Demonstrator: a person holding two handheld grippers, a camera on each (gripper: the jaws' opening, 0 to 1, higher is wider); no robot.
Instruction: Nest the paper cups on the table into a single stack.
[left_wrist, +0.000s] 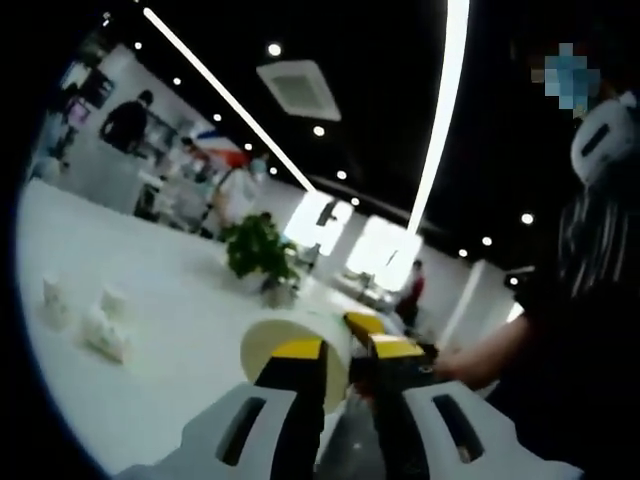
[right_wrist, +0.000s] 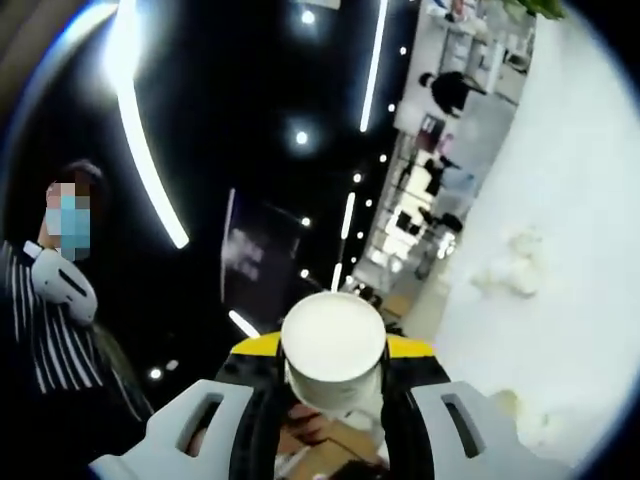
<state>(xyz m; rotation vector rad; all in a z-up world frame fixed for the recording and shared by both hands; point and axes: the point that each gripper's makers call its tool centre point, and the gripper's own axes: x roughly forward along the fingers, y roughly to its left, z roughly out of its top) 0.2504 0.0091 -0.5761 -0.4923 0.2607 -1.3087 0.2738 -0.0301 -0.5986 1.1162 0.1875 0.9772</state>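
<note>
Left gripper (left_wrist: 345, 352) jaws apparently pinch paper cup (left_wrist: 290, 352).

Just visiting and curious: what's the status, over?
Left gripper shut on a paper cup, mouth showing. Right gripper shut on another cup, bottom showing. Both held above white table. Nothing between them.

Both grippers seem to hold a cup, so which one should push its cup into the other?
Probably the right gripper: its paper cup shows its closed base forward, while the left gripper holds a cup with its open mouth showing.
</note>
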